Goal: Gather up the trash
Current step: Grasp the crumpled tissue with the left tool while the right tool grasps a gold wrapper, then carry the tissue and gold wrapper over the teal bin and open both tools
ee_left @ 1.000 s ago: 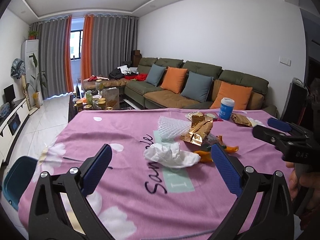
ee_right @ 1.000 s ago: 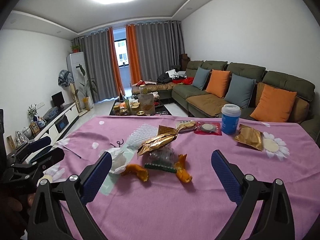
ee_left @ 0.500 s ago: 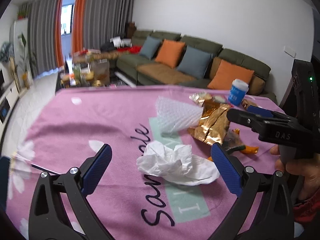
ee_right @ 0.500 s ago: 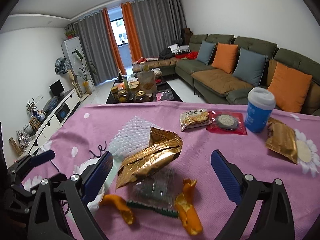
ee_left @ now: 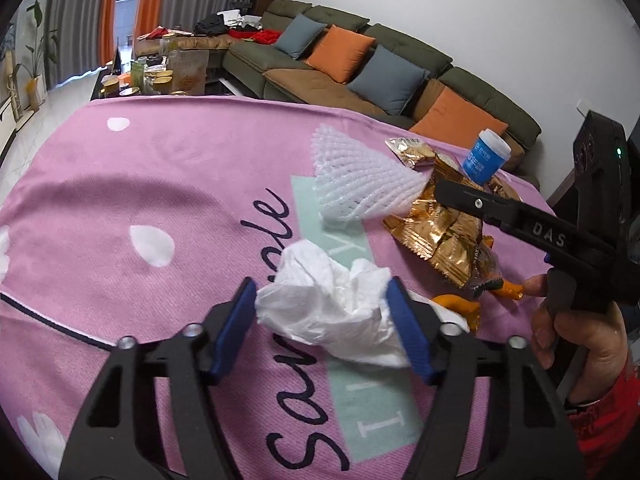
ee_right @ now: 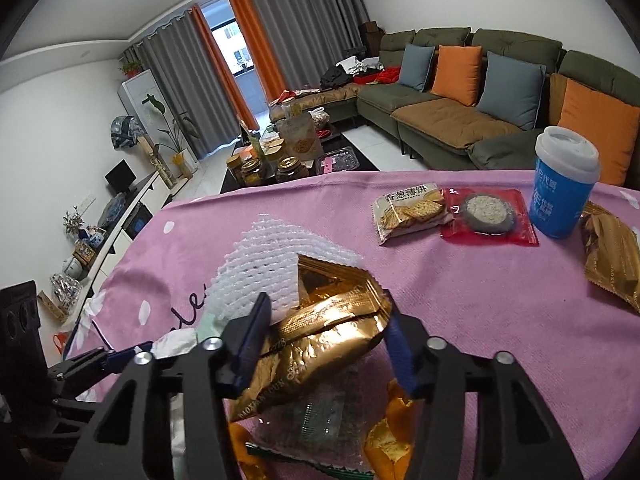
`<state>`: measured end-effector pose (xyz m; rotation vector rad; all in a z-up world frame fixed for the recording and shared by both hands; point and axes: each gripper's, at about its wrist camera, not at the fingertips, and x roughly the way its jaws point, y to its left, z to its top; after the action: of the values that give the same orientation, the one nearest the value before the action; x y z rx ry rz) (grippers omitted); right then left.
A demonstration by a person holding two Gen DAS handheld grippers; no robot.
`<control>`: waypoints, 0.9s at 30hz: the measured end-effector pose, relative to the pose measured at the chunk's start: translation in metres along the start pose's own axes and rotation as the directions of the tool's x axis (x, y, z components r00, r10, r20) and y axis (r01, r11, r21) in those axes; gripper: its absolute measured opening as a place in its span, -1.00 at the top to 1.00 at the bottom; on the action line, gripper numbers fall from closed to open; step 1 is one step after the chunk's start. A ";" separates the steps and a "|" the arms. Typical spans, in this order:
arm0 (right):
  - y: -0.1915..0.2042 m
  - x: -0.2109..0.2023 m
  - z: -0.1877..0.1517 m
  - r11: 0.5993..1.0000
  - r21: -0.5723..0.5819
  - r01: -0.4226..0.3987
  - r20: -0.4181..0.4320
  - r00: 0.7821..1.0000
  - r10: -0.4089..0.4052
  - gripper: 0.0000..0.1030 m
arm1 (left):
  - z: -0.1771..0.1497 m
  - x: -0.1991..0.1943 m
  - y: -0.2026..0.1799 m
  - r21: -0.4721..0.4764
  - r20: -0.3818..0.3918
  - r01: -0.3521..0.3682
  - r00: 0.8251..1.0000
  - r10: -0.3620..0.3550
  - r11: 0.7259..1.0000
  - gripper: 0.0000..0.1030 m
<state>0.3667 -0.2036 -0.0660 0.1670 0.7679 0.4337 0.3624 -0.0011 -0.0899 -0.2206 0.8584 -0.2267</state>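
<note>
Two grippers work low in their frames. The left gripper (ee_left: 322, 316) is closing, its blue pads touching both sides of the crumpled white tissue (ee_left: 332, 312) on the pink tablecloth (ee_left: 160, 184). The right gripper (ee_right: 326, 340) is closing, pads against the gold wrapper (ee_right: 320, 344). Beyond lie white foam netting (ee_right: 264, 264), a cracker packet (ee_right: 408, 210) and, upper right, a blue cup (ee_right: 560, 192).

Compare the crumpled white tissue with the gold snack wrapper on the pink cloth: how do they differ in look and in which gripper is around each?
The tissue is white, soft and matte; the gold wrapper is shiny, creased foil with printing. The tissue sits between the closing left gripper pads, the wrapper between the closing right gripper pads. Both are crumpled litter.
</note>
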 end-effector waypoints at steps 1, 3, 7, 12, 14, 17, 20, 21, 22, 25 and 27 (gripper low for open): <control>0.000 -0.001 0.000 1.000 0.005 -0.004 0.004 1.000 0.004 0.18 | 0.000 0.002 -0.001 0.005 -0.004 0.001 1.000 -0.001 1.000 -0.15; 0.000 -0.003 0.001 1.000 0.007 -0.004 0.015 1.000 0.004 0.32 | -0.001 0.003 -0.004 0.012 -0.011 0.018 1.000 -0.017 1.000 0.22; 0.003 -0.014 0.003 1.000 0.015 -0.022 0.050 0.999 0.021 0.75 | -0.005 -0.002 -0.007 0.017 -0.009 0.055 0.998 -0.055 0.998 0.66; 0.012 -0.029 0.005 0.999 0.007 -0.052 0.094 0.994 0.051 0.88 | -0.007 -0.015 -0.007 0.005 0.031 0.073 0.997 -0.074 0.997 0.75; 0.016 -0.039 0.006 0.998 -0.004 -0.055 0.122 0.991 0.055 0.90 | -0.007 -0.026 -0.005 -0.006 0.064 0.083 0.994 -0.083 0.996 0.75; 0.027 -0.049 0.008 0.998 -0.020 -0.066 0.148 0.987 0.068 0.92 | -0.007 -0.048 -0.001 -0.006 0.121 0.069 0.990 -0.068 0.998 0.75; 0.040 -0.063 0.009 0.996 -0.046 -0.072 0.188 0.979 0.079 0.93 | -0.010 -0.077 0.003 -0.006 0.183 0.046 0.982 -0.044 0.999 0.75; 0.044 -0.067 0.010 0.996 -0.055 -0.075 0.196 0.977 0.084 0.93 | -0.011 -0.086 0.005 -0.008 0.202 0.040 0.979 -0.037 0.999 0.75; 0.050 -0.071 0.010 0.995 -0.068 -0.078 0.203 0.975 0.090 0.93 | -0.013 -0.094 0.007 -0.015 0.219 0.033 0.975 -0.029 0.999 0.75; 0.070 -0.081 0.011 0.990 -0.110 -0.088 0.221 0.969 0.111 0.93 | -0.021 -0.122 0.014 -0.025 0.266 0.010 0.964 -0.003 1.000 0.75; 0.083 -0.087 0.010 0.987 -0.135 -0.093 0.226 0.966 0.122 0.93 | -0.026 -0.141 0.019 -0.024 0.299 -0.005 0.954 0.012 1.000 0.75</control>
<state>0.2922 -0.1668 0.0213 0.1417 0.5001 0.5526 0.2557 0.0548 -0.0107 -0.2653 0.5603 -0.1697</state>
